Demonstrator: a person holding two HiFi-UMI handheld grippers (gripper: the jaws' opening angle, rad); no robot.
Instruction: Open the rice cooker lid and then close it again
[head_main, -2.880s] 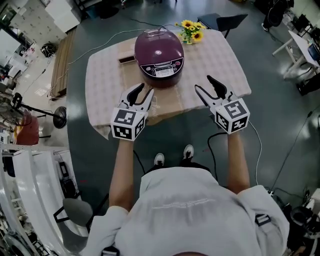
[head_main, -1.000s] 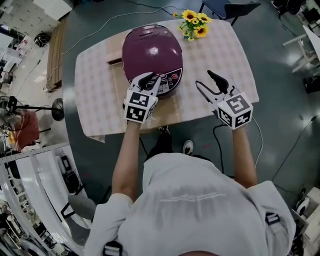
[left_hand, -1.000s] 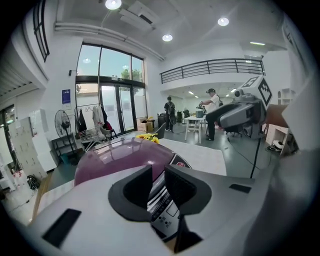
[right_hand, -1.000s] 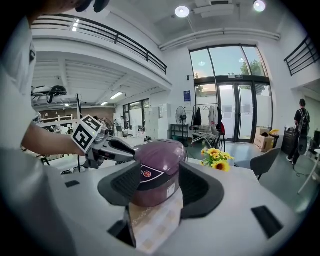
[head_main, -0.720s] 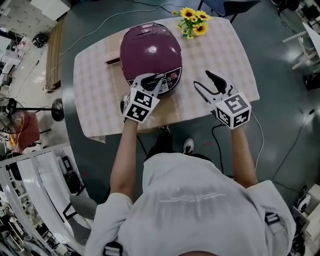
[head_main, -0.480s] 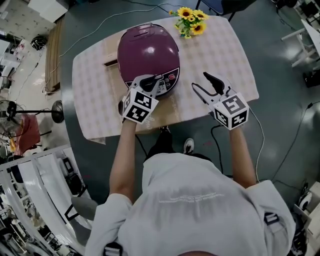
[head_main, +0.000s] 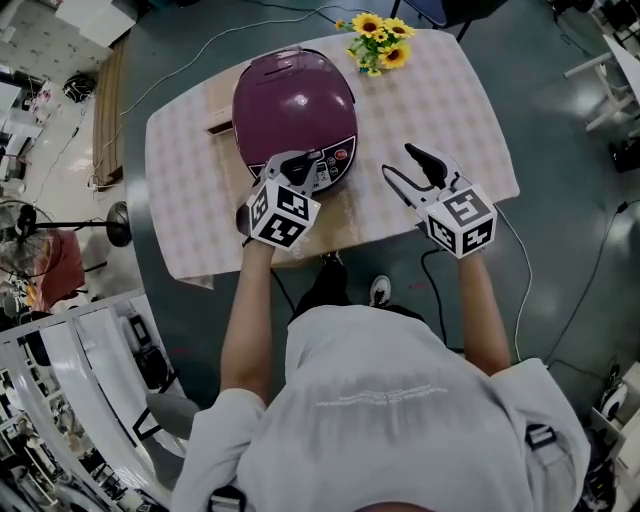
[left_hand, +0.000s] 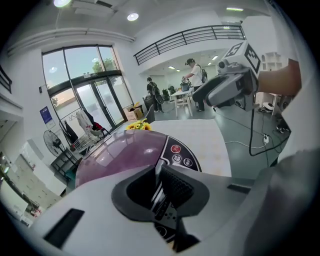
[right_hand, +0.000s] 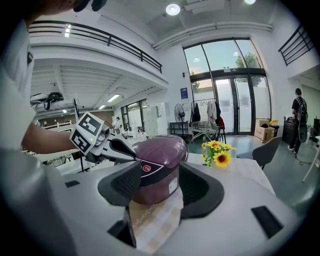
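Left gripper view, left gripper (left_hand: 159, 189) jaws just closing, slit apart, empty, above rice cooker (left_hand: 120, 155)

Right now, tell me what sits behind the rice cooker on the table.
Behind the rice cooker, near the far edge of the table, stands a bunch of sunflowers. A small brown block pokes out at its left; anything directly behind the cooker's body is covered.

The head view looks steeply down from above the person on the whole table (head_main: 185, 190). The left gripper view sits close over the front of the rice cooker (head_main: 292, 100), while the right gripper view faces it from the table's right part, farther off. All three share the cooker and the sunflowers (head_main: 378, 52).
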